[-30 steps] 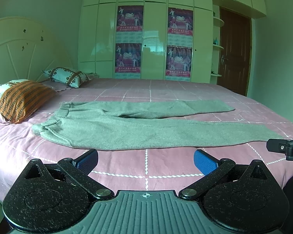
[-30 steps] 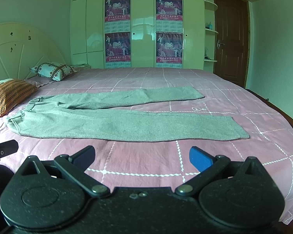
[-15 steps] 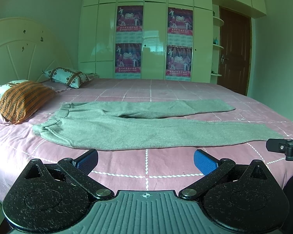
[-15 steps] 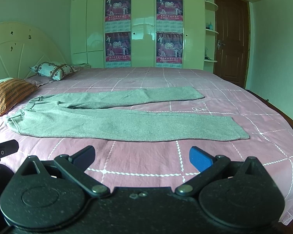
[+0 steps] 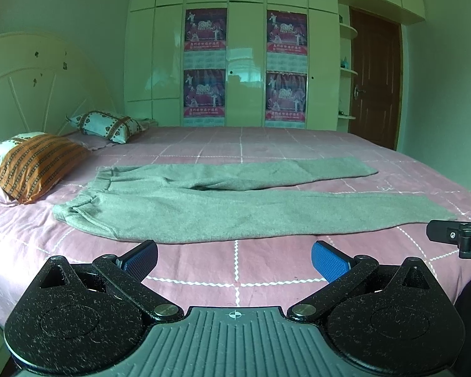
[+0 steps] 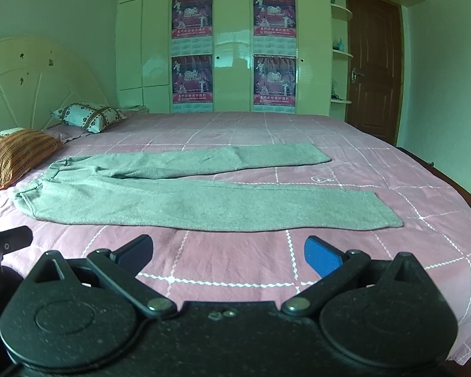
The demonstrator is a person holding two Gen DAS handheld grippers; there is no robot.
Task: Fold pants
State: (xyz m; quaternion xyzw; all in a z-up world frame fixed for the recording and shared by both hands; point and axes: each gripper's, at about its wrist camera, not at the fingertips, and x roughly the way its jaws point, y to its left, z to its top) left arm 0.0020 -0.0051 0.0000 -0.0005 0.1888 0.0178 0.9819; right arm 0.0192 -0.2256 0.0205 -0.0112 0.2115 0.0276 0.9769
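Grey pants (image 5: 223, 207) lie spread flat across the pink bed (image 5: 235, 270), waistband at the left near the pillows, both legs stretching right and slightly apart. In the right wrist view the pants (image 6: 185, 201) show their near leg's hem at the right. My left gripper (image 5: 234, 256) hovers open over the bed's near edge, short of the pants, nothing between its blue pads. My right gripper (image 6: 227, 251) is likewise open and empty, just short of the near leg. A tip of the right gripper's finger (image 5: 455, 235) shows at the left wrist view's right edge.
An orange striped pillow (image 5: 37, 166) and a patterned pillow (image 5: 110, 125) rest by the cream headboard (image 5: 31, 84) at the left. A white wardrobe (image 5: 245, 62) with posters stands behind the bed; a brown door (image 5: 376, 78) is at the right.
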